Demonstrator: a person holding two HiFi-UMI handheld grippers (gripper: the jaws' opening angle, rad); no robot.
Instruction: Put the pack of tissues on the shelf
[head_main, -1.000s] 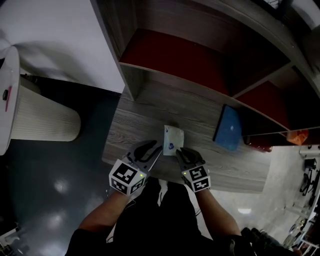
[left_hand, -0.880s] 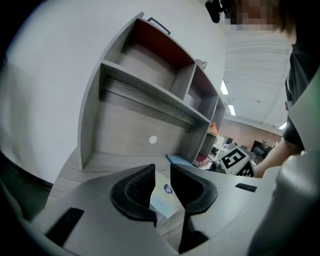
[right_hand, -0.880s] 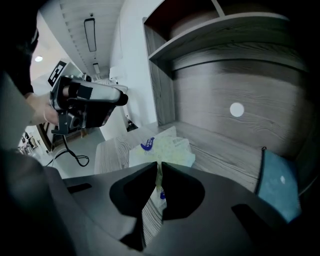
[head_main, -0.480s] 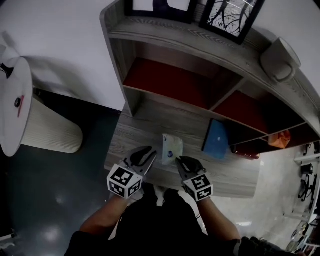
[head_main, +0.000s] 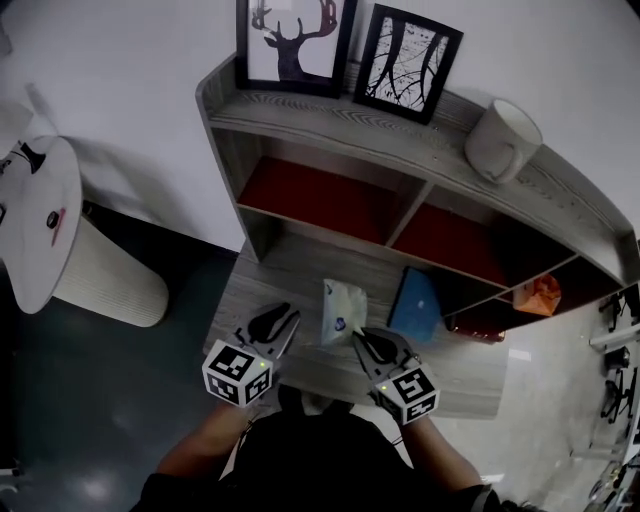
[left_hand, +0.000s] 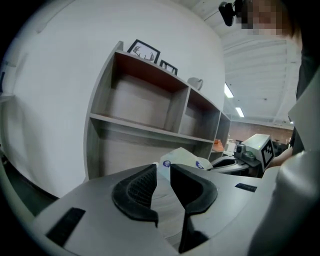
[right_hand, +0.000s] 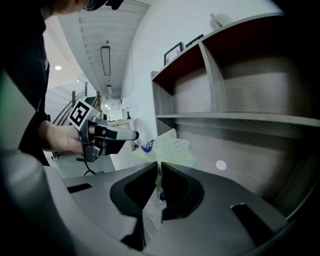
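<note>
The pack of tissues, white with a blue round mark, sits tilted over the shelf unit's low grey board. My right gripper is shut on the pack's near edge. In the right gripper view the thin wrapper edge is pinched between the jaws and the pack stands up beyond them. My left gripper hovers just left of the pack, jaws a little apart with nothing between them. The left gripper view shows the pack ahead and slightly to the right.
The grey shelf unit has two red-backed compartments above the low board. A blue folder leans right of the pack, with an orange thing further right. Two framed pictures and a mug stand on top. A white round table is at left.
The pack has gone from lying flat to tilted up, with my right gripper closed on its near edge. The head view has swung up, bringing the shelf's top into sight.
</note>
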